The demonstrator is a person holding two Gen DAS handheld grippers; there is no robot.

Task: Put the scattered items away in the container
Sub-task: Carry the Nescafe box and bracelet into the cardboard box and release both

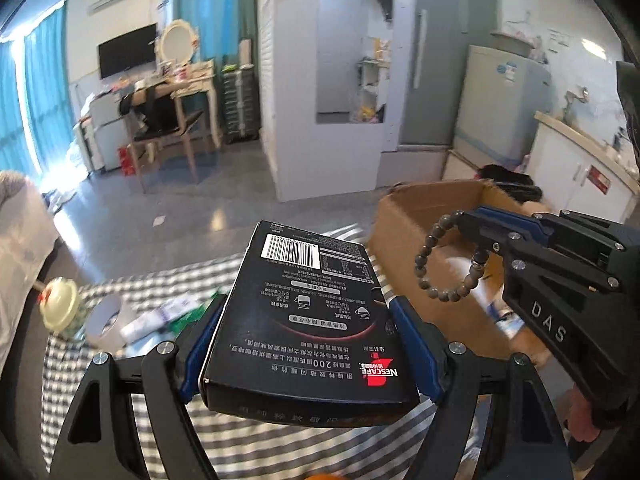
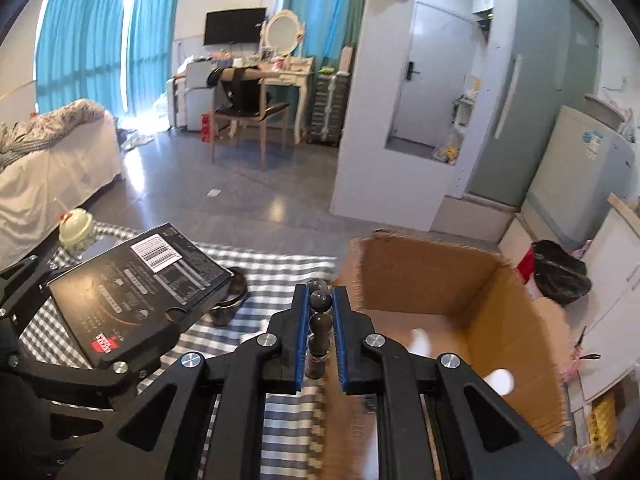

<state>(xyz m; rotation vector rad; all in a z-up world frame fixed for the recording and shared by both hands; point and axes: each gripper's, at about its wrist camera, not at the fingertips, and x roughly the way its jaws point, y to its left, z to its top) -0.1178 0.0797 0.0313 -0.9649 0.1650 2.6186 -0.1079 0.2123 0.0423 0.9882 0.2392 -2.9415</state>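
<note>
My left gripper (image 1: 298,308) is shut on a black Nescafe box (image 1: 308,312) and holds it above the checked cloth, left of the cardboard box (image 1: 404,236). The black box also shows in the right wrist view (image 2: 136,288). My right gripper (image 2: 320,300) is shut on a grey bead bracelet (image 2: 320,312), at the near left rim of the open cardboard box (image 2: 516,320). In the left wrist view the right gripper (image 1: 468,220) holds the bracelet (image 1: 448,260) hanging over the box opening. Pale items lie inside the box.
On the checked cloth (image 1: 248,440) at the left lie a green-lidded bottle (image 1: 60,304), a tape roll (image 1: 106,316) and packets (image 1: 160,316). A black bin bag (image 2: 560,272) stands beyond the box. A bed (image 2: 52,168) is at the left.
</note>
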